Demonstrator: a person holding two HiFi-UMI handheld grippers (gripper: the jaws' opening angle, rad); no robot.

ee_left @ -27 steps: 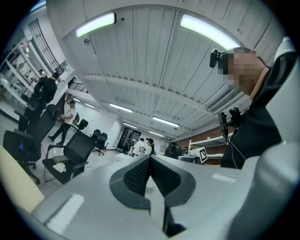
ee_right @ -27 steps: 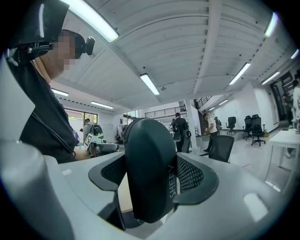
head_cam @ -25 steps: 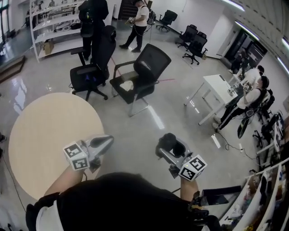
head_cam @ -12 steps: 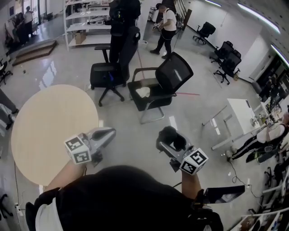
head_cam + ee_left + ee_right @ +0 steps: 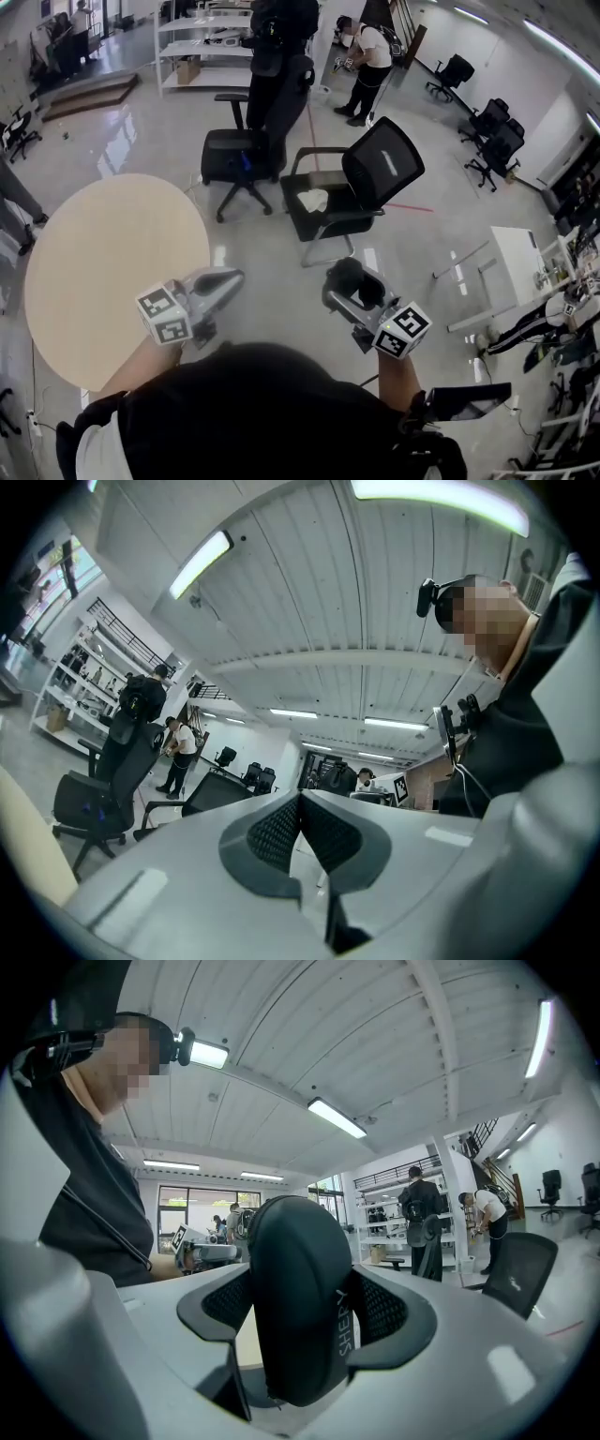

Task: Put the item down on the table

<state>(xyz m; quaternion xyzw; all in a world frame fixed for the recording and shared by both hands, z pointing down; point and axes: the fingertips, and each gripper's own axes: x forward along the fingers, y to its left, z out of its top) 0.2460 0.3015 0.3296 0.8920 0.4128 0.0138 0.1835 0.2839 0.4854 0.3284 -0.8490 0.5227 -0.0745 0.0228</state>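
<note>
While the black zippered case (image 5: 298, 1297) is pinched between the right gripper's (image 5: 349, 289) pads, it hangs over the floor beyond the round table's (image 5: 103, 262) right edge, likely awaiting placement. The left gripper (image 5: 225, 281), pressed together, carries nothing.

Table (image 5: 103, 272) lies left; chairs (image 5: 352, 183) stand beyond; case (image 5: 298, 1316) sits in right gripper (image 5: 349, 289).

Open tabletop (image 5: 103, 262) left, chairs (image 5: 352, 192) ahead

Floor (image 5: 272, 246) was glossy grey; black office chairs (image 5: 240, 155) stood mid-room, white shelving (image 5: 202, 47) at back, white desk (image 5: 516, 258) at right. Strip lights (image 5: 201, 562) lit on white panelled ceiling (image 5: 309, 583).
</note>
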